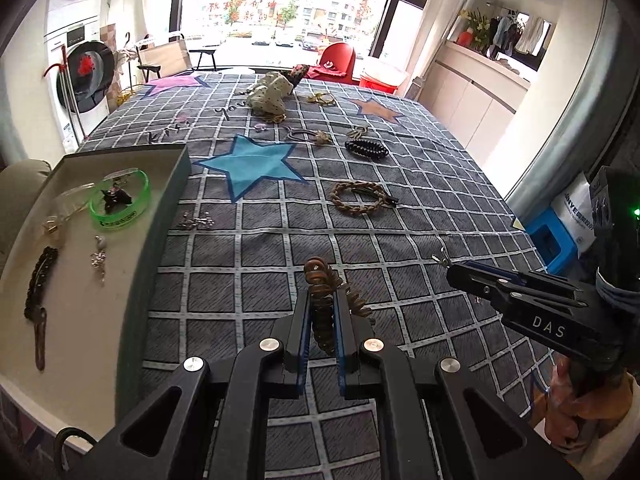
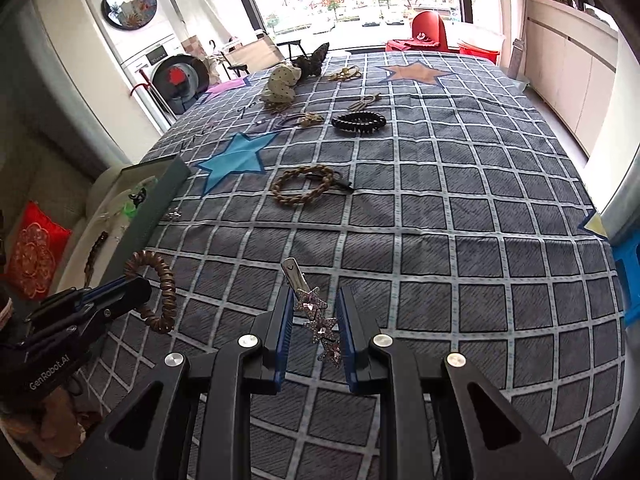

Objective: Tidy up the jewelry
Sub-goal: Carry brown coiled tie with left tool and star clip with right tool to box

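Nearest you, at the bottom centre of the left wrist view, your left gripper is squeezed tight on a brown coil hair tie, which stands up between the pads and spills over the right one. At the bottom centre of the right wrist view, your right gripper is closed to a narrow gap on a star hair clip; its long axis runs along the fingers, metal tip poking out ahead toward the upper left.

What the coming move likely turns on: the tray lies to the left of both grippers, at the left edge of the left wrist view, with its dark wall between your fingers and the pale floor. Your left hand is the nearer one; the right has to cross farther left. Inside already sit a green bangle, a dark braided piece and small silver bits.

Farther up the checked cloth wait a braided tan ring, then a black coil tie, then a spotted cloth bow near the far edge.

Readable writing: "DAS" on the right gripper's body in the left view, "GenRobot.AI" on the left gripper's body in the right view. The script stitched on the cloth is too small to read.
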`<state>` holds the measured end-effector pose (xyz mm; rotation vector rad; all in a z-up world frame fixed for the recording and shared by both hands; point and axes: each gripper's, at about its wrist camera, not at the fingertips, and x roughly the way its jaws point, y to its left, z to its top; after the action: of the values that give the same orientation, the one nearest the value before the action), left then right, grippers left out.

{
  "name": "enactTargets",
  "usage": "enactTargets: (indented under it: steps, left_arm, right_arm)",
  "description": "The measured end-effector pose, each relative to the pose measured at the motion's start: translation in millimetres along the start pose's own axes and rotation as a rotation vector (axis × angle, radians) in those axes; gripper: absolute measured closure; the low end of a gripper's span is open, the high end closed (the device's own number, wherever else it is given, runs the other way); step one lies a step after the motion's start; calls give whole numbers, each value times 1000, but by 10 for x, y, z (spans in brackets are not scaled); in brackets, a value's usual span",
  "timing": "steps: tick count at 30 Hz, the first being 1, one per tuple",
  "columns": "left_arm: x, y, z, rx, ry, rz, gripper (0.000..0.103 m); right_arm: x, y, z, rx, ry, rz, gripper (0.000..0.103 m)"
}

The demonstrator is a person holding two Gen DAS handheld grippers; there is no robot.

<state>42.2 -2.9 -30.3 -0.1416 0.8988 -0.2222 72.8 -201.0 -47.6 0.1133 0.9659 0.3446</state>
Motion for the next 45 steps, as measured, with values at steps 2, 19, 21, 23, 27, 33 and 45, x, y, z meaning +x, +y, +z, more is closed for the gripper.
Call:
enactTargets:
  steps: [2, 19, 21, 23, 27, 33, 45]
  left_arm:
    - [-42, 19, -7, -1, -9, -1, 91]
    - [-429, 308, -97, -44, -86, -10, 91]
    - [-496, 362, -110, -50, -98, -6, 91]
    - [-565, 438, -124, -60, -111, 2, 91]
    - [-684, 641, -150, -87, -134, 26, 91]
    - [-869, 1016, -230, -131, -165, 91, 91]
    - [-958, 1753, -399, -255, -156, 230, 91]
  right_arm:
    - [-22, 42, -7, -3, -2, 0, 79]
    - [-185, 545, 15, -58, -23, 35, 79]
    - [-207, 640, 41, -71, -28, 45, 79]
    - [-217, 722, 67, -83, -31, 56, 79]
    - [-194, 931, 125, -109, -31, 89, 79]
    - [-116, 1313, 203, -163, -23, 137, 79]
    - [165, 2000, 332, -282, 18, 223, 79]
